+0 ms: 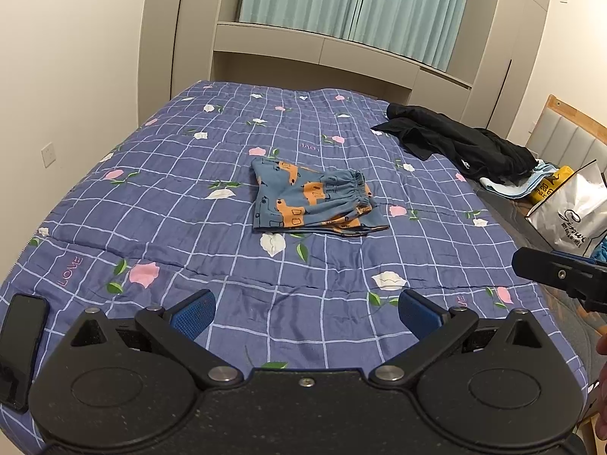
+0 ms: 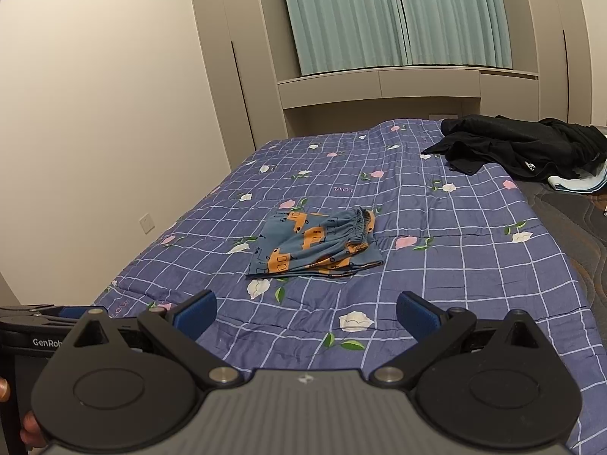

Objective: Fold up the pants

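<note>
Across both views spreads a bed (image 1: 170, 204) under a blue quilt with a white grid and pink and white flowers. Behind it stand beige built-in wardrobes (image 2: 235, 60) and pale green curtains (image 1: 353, 3). Far to the right on the bed lies a heap of black clothing (image 1: 459, 144) on top of a light blue cloth (image 1: 508, 185).

Only the left wrist view shows a white printed bag (image 1: 573, 212) and a yellow package (image 1: 546, 185) beside the bed's right edge, a padded headboard with a wooden frame (image 1: 569, 132), and a dark phone (image 1: 22, 345) lying on the quilt at the near left corner. Only the right wrist view shows bare dark mattress (image 2: 569, 235) past the quilt's right edge.

Near the middle of the bed sit the pants (image 1: 315, 199), blue with orange vehicle prints, folded into a compact bundle with the gathered elastic waistband on top toward the right.

Both grippers hover level above the near part of the bed, pointing at the pants and well apart from them. The left gripper (image 1: 307, 313) has its blue-padded fingers spread wide and empty. The right gripper (image 2: 306, 313) is likewise spread wide and empty; its black tip also pokes into the left wrist view at the right edge.
</note>
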